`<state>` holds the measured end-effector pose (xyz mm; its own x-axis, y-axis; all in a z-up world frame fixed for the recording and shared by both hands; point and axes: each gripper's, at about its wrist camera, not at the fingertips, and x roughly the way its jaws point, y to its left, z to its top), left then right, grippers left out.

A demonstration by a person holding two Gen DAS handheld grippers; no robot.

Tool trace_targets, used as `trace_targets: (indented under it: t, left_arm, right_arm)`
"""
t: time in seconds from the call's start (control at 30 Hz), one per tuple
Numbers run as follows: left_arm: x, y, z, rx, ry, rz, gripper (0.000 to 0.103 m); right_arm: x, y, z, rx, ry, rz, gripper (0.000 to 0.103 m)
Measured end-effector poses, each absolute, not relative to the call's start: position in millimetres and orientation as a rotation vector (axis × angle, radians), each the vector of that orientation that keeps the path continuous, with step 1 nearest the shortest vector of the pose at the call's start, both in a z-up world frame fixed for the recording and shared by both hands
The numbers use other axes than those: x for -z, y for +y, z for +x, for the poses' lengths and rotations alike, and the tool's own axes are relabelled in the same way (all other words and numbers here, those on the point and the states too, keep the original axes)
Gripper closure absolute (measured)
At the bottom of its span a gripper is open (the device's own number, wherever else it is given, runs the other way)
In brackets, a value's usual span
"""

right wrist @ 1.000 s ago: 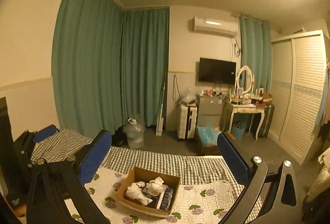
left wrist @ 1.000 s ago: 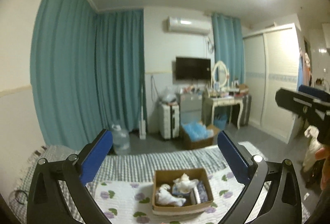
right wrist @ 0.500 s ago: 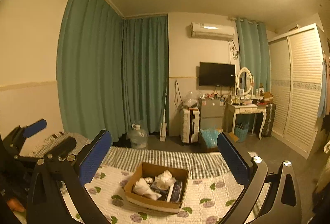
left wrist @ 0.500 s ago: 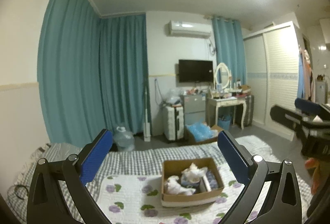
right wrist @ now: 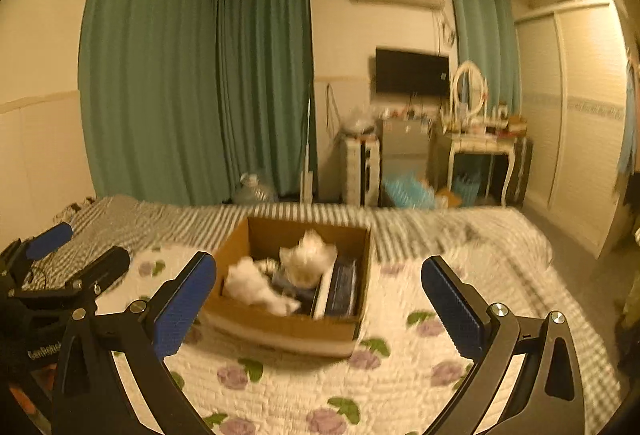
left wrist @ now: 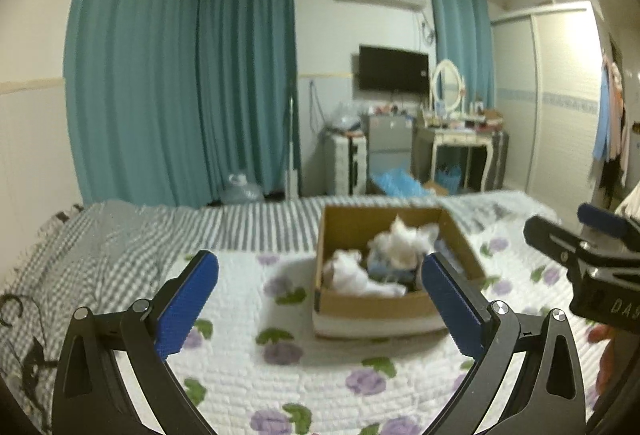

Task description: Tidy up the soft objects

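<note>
— Two sets of tongs, both held above the bed. How do their jaws stand?
— Left tongs (left wrist: 320,299) and right tongs (right wrist: 319,299) are both spread wide, gripping nothing.
— Where are the soft things?
— Blurred white soft objects (right wrist: 260,285) lie in an open brown cardboard box (right wrist: 280,327) on the white quilt with purple flowers (right wrist: 400,387). From the right wrist view, the box's long axis runs away toward the teal curtains (right wrist: 180,75), turned slightly rightward.
</note>
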<state>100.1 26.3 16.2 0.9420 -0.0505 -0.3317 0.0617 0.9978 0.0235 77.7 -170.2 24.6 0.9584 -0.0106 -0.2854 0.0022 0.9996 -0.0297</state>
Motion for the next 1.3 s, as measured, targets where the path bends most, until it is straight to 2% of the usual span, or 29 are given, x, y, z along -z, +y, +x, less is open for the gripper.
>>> trace_targets:
  t: [0.27,1.3]
  left_arm:
    - [-1.7,24.9,102.8,0.056,0.376,0.035,0.000]
    - [2.6,31.4,102.1,0.053,0.383,0.011,0.000]
  right_arm:
    - [3.4,-171.6,89.4,-0.006,0.345,-0.026,0.000]
    - [7.9,-172.2,93.1,0.013,0.375,-0.020,0.000]
